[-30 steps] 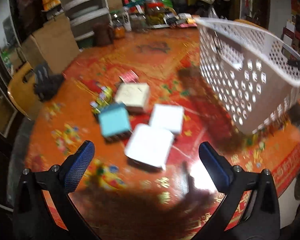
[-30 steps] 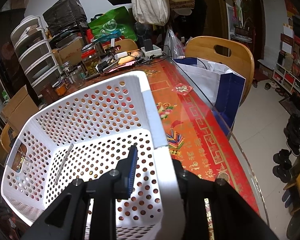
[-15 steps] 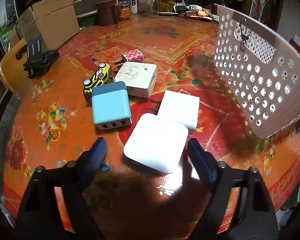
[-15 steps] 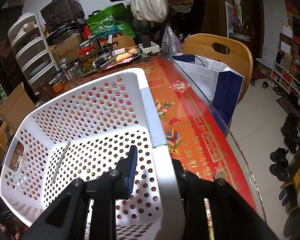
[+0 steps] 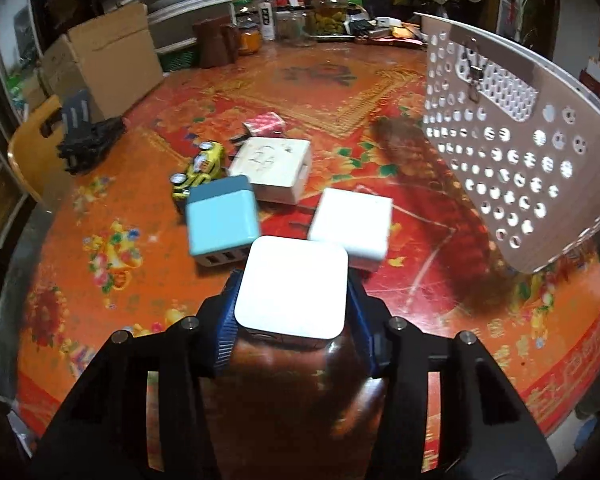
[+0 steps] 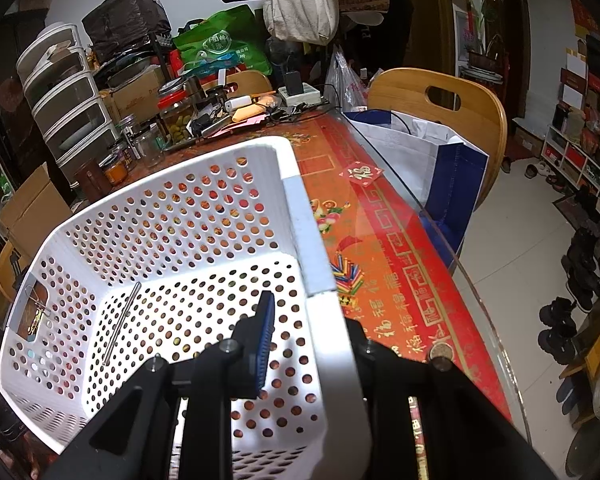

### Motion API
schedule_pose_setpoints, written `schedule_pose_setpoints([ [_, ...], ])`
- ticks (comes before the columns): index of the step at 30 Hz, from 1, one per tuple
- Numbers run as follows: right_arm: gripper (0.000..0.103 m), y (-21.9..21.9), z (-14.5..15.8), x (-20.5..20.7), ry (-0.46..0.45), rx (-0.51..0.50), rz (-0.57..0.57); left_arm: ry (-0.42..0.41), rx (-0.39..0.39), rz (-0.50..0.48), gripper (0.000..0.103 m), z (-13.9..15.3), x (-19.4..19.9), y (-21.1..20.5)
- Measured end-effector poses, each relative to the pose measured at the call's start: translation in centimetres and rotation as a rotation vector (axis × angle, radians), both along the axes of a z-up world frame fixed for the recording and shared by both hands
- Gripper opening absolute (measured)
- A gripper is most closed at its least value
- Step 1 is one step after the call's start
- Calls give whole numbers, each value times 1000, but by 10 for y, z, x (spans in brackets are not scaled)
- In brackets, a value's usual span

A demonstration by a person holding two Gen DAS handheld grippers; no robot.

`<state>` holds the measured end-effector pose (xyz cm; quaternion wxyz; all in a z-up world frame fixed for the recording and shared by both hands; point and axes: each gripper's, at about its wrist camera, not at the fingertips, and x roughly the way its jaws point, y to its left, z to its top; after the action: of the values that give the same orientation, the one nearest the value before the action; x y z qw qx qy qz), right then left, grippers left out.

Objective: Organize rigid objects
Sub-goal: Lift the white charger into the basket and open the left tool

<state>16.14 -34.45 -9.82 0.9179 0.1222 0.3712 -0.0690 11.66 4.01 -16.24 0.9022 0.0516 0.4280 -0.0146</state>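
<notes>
**Left gripper clamped on white box; right gripper held the basket wall**

In the left wrist view, the left gripper sat low in the centre of the frame, its blue-padded fingers pressed against both sides of a rounded white box. Just above and right of it lay a second white box, touching or nearly touching its corner. To the upper left of the held box lay a light blue charger with ports facing the camera. Further up were a white adapter with handwriting on top, a yellow toy car at its left, and a small pink checked block above it. All rested on the red patterned tablecloth.

The white perforated basket filled the right side of that frame, tilted.

In the right wrist view, the right gripper at lower centre had its jaws closed on the basket's near wall, one blue pad inside, the other finger outside. A thin metal rod lay inside the basket at lower left.
</notes>
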Motion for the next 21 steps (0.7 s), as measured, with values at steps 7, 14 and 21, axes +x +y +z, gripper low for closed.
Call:
schedule_pose_setpoints([
  [7,22,1,0,1,-3,-2,-1,-92,118,75,46,19,-9,6],
  [14,22,0,-1,-1,-11,2,4,-171,191,129,46,55,-8,6],
  [21,22,0,-1,-1,-9,0,5,-237,238,118,46,93,-5,-13],
])
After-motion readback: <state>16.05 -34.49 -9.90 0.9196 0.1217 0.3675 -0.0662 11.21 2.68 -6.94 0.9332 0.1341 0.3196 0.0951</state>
